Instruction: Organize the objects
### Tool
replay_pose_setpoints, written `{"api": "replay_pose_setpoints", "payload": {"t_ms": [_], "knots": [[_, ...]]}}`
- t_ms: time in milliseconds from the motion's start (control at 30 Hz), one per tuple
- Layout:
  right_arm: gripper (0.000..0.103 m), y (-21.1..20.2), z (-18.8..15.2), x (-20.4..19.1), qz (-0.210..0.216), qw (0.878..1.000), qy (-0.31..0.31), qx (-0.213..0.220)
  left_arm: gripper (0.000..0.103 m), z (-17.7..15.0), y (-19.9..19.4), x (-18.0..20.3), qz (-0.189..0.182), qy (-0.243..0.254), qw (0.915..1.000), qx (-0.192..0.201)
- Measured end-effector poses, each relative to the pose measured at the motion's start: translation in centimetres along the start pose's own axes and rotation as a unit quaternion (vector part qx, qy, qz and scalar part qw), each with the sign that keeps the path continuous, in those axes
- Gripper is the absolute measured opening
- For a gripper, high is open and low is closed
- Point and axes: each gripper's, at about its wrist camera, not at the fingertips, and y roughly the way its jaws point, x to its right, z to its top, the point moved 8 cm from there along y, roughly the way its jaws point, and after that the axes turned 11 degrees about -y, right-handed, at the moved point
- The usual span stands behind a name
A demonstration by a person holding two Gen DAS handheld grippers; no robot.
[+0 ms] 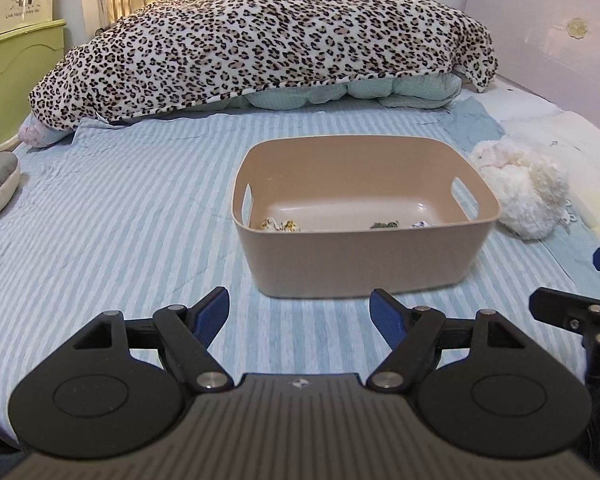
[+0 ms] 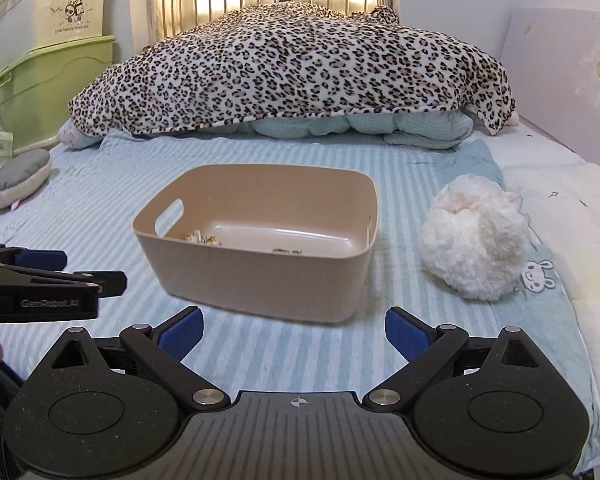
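A tan plastic bin with handle slots sits on the striped bed; it also shows in the right wrist view. Small patterned items lie on its floor, mostly hidden by the near wall, also seen in the right wrist view. A white fluffy plush lies right of the bin, also in the right wrist view. My left gripper is open and empty, just short of the bin. My right gripper is open and empty, in front of the bin. The left gripper shows at the right wrist view's left edge.
A leopard-print blanket over a quilt fills the back of the bed. A grey plush lies at the left edge. Green and cream storage boxes stand at the left. A pale headboard runs along the right.
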Motion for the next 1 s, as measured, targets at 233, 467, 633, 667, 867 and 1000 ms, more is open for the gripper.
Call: {"api": "replay_pose_setpoints", "payload": {"t_ms": [233, 467, 633, 667, 867, 1000], "knots": [[0.099, -1.6, -1.6, -0.6, 0.011, 1.0, 0.01, -0.003, 0.078, -1.5, -2.6, -0.2, -0.002, -0.002, 1.0, -0.001], [0.1, -3.3, -2.7, -0.9, 0.014, 1.0, 0.016, -0.003, 0.078, -3.0, -4.5, 0.0, 0.001, 0.007, 1.0, -0.004], [0.102, -4.5, -3.3, -1.2, 0.019, 1.0, 0.018, -0.001, 0.078, -4.4, -5.7, 0.4, 0.002, 0.02, 0.9998, -0.006], [0.102, -4.7, -3.4, -1.3, 0.02, 1.0, 0.018, -0.002, 0.078, -4.7, -5.9, 0.7, 0.003, 0.026, 0.9996, -0.008], [0.102, -5.2, -4.3, -1.3, 0.025, 0.999, 0.022, -0.008, 0.078, -6.9, -6.8, 1.2, -0.004, 0.026, 0.9994, -0.022], [0.102, -5.4, -5.2, -1.3, 0.029, 0.999, 0.026, -0.018, 0.078, -7.8, -7.4, 1.4, -0.005, 0.028, 0.9993, -0.026]]}}
